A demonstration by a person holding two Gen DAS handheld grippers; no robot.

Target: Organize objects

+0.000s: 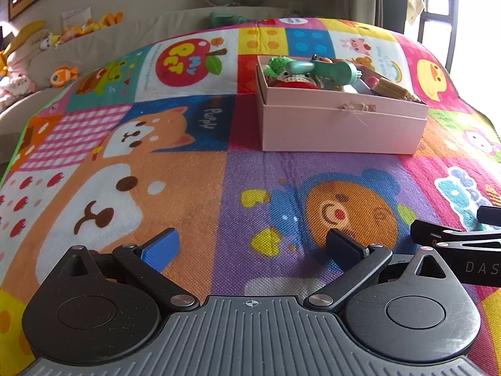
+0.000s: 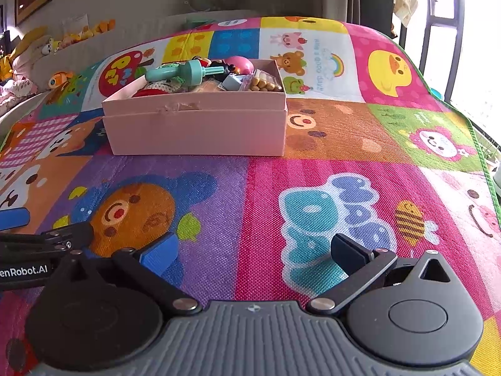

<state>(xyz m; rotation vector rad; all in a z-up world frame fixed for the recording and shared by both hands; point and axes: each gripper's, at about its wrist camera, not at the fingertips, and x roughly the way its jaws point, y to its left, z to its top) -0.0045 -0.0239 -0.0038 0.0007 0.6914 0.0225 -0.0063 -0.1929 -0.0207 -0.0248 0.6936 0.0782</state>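
A pink cardboard box (image 1: 341,125) sits on the colourful play mat (image 1: 194,169), ahead and to the right in the left wrist view, ahead and left of centre in the right wrist view (image 2: 197,128). It holds several small toys, among them a teal plastic toy (image 1: 325,69) (image 2: 181,72), a pink round piece (image 2: 241,64) and a beaded item (image 2: 264,83). My left gripper (image 1: 253,247) is open and empty, low over the mat. My right gripper (image 2: 253,249) is open and empty beside it, well short of the box.
Each gripper shows at the edge of the other's view: the right one (image 1: 460,244), the left one (image 2: 37,250). Plush toys (image 1: 62,75) lie on a beige sofa at the far left. A window with dark bars (image 2: 444,40) is at the right.
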